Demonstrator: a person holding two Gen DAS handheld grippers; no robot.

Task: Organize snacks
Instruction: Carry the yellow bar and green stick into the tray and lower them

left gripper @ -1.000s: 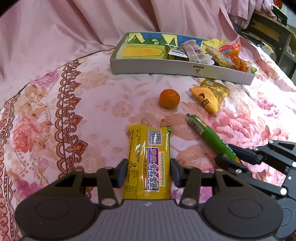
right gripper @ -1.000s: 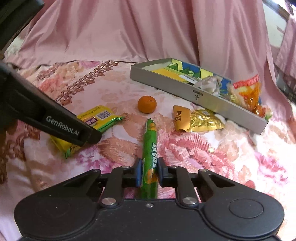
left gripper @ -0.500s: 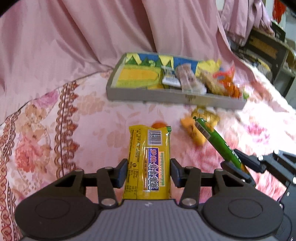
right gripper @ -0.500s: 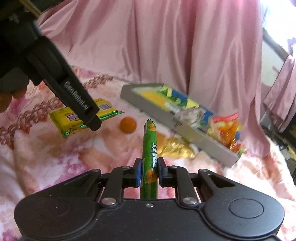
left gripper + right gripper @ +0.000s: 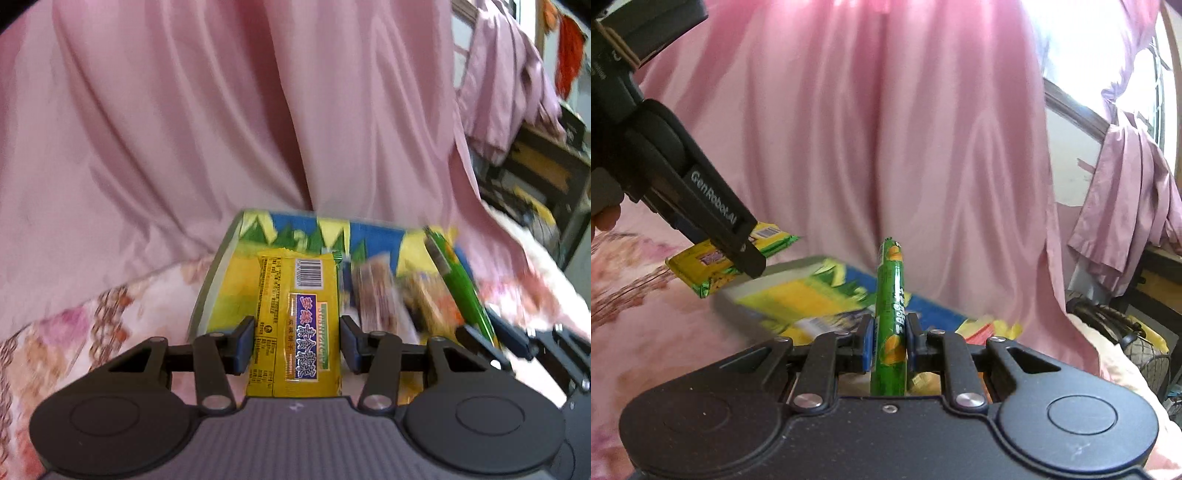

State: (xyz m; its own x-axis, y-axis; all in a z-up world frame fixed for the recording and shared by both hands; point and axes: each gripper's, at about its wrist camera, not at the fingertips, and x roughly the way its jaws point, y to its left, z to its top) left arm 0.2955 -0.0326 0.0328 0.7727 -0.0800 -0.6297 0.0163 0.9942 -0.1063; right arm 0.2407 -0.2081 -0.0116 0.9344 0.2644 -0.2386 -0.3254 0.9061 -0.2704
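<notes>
My left gripper (image 5: 297,345) is shut on a flat yellow snack packet (image 5: 295,317) with a barcode and a purple label, held in the air over the grey tray (image 5: 207,295). The tray has a colourful yellow, blue and green lining and holds several blurred snack packets (image 5: 373,291). My right gripper (image 5: 889,341) is shut on a long green snack stick (image 5: 892,310), which points up and forward above the tray (image 5: 727,308). In the right wrist view the left gripper's fingers (image 5: 738,243) clamp the yellow packet (image 5: 701,267) at the left. The green stick (image 5: 456,280) also shows at the right of the left wrist view.
A pink draped curtain (image 5: 221,129) hangs right behind the tray. The floral pink bedspread (image 5: 92,332) lies under everything. A dark shelf with clutter (image 5: 535,184) stands at the far right, and a window with pink cloth (image 5: 1126,166) is at the right.
Both grippers have risen and moved forward from the bedspread to above the tray, each keeping its snack. The orange and the gold packets have dropped out of view.
</notes>
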